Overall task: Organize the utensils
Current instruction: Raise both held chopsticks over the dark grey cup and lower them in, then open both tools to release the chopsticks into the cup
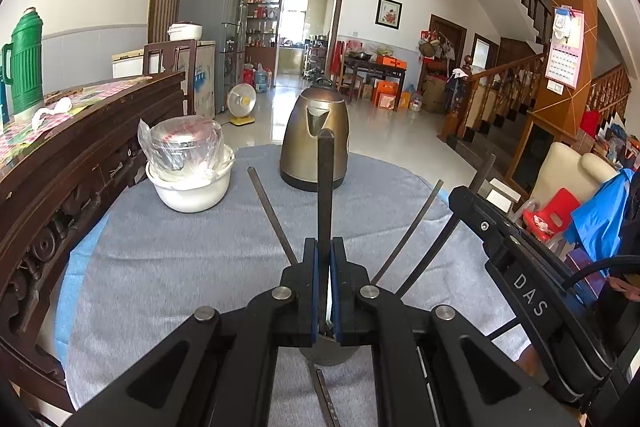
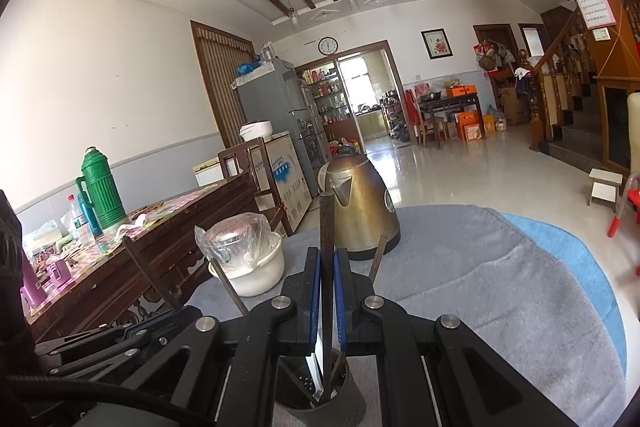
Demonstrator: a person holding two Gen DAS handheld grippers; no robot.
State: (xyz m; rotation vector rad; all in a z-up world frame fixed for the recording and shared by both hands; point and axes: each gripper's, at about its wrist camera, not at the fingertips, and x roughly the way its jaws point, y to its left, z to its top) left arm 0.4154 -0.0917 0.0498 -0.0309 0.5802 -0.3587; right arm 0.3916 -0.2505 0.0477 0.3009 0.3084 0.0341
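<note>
My left gripper (image 1: pixel 324 259) is shut on a dark chopstick (image 1: pixel 325 187) that stands upright, its lower end over a grey metal utensil cup (image 1: pixel 326 355). Several other dark chopsticks (image 1: pixel 408 231) fan out of the cup. My right gripper (image 2: pixel 327 267) is shut on another dark chopstick (image 2: pixel 326 239), also upright, whose lower end reaches into the same cup (image 2: pixel 320 403). More chopsticks (image 2: pixel 228 287) lean out of the cup. The right gripper's body (image 1: pixel 532 287) shows close at the right of the left wrist view.
A bronze electric kettle (image 1: pixel 316 143) stands at the far side of the grey cloth (image 1: pixel 180 267) on the round table. A white bowl holding a bagged metal pot (image 1: pixel 188 163) sits at the left. A dark carved wooden table (image 1: pixel 80 147) adjoins on the left.
</note>
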